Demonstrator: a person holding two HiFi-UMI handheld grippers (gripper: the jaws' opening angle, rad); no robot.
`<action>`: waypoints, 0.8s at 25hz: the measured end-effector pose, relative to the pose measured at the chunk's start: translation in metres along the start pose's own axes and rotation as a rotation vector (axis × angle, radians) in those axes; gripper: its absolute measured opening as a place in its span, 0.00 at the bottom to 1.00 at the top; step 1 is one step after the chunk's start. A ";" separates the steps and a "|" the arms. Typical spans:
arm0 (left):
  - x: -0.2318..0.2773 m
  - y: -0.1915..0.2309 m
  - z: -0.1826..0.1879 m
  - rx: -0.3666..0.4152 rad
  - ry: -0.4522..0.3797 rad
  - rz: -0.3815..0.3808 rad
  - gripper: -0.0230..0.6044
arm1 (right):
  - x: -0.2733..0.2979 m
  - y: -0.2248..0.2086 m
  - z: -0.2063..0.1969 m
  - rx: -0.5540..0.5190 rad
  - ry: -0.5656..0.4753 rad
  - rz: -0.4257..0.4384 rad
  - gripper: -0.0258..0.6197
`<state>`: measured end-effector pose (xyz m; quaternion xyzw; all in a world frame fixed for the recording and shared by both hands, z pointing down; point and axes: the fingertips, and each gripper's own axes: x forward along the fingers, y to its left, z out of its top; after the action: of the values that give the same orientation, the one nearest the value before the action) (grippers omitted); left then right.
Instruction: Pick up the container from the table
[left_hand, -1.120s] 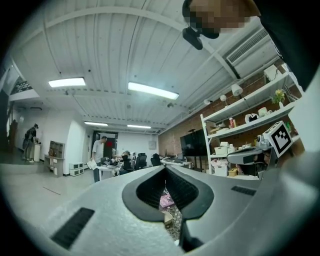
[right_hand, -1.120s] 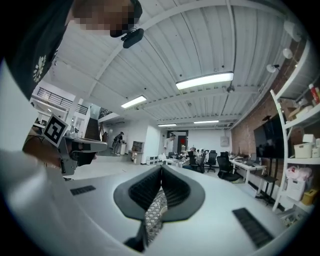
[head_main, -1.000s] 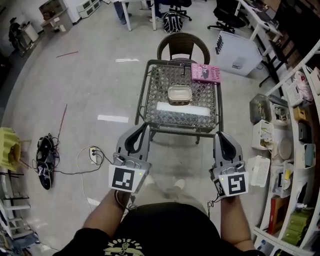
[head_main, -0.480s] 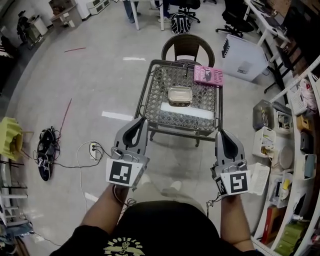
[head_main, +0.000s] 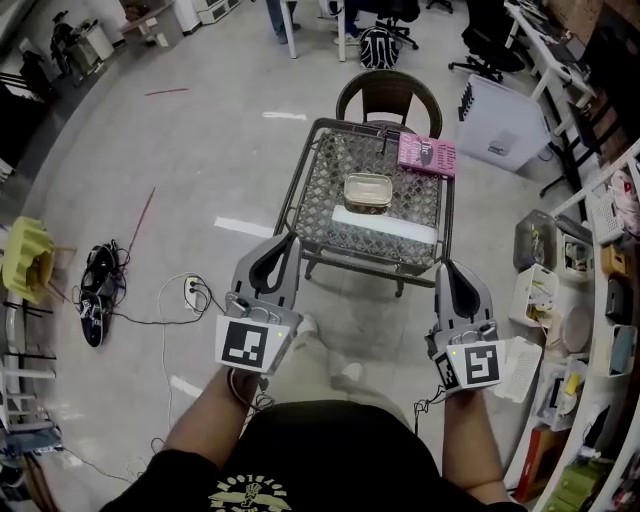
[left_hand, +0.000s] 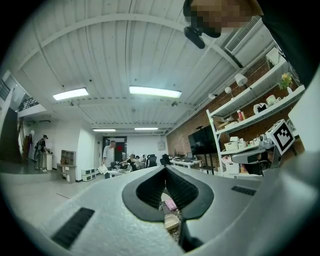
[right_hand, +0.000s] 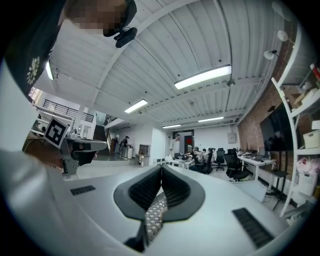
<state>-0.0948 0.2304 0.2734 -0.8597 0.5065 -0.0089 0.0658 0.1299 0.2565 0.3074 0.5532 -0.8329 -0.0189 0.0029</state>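
The container, a shallow metal tin with a pale lid, sits mid-table on the wire-mesh glass table. Both grippers hang in front of the table's near edge, above the floor and short of the container. My left gripper is shut, its jaws meeting at the tip with nothing held. The right gripper is shut and holds nothing too. In the left gripper view the container shows small through the gap behind the shut jaws. The right gripper view shows only table mesh behind its jaws.
A pink book lies at the table's far right corner and a long white block near its front edge. A wicker chair stands behind. Shelves with bins line the right. Cables and a power strip lie on the floor at left.
The head view has drifted, so the table sits slightly farther right in frame. Both grippers stay shut, in about the same place short of the table.
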 end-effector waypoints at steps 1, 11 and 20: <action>0.001 0.000 -0.001 -0.001 0.001 -0.001 0.05 | 0.001 0.000 -0.001 0.005 0.000 -0.001 0.06; 0.019 0.010 -0.012 -0.009 0.006 -0.016 0.05 | 0.020 -0.006 -0.005 0.008 0.008 -0.014 0.06; 0.052 0.035 -0.019 -0.016 0.016 -0.049 0.05 | 0.057 -0.013 -0.003 0.015 0.018 -0.045 0.06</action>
<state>-0.1011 0.1664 0.2853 -0.8721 0.4860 -0.0135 0.0547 0.1200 0.1993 0.3093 0.5720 -0.8202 -0.0078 0.0055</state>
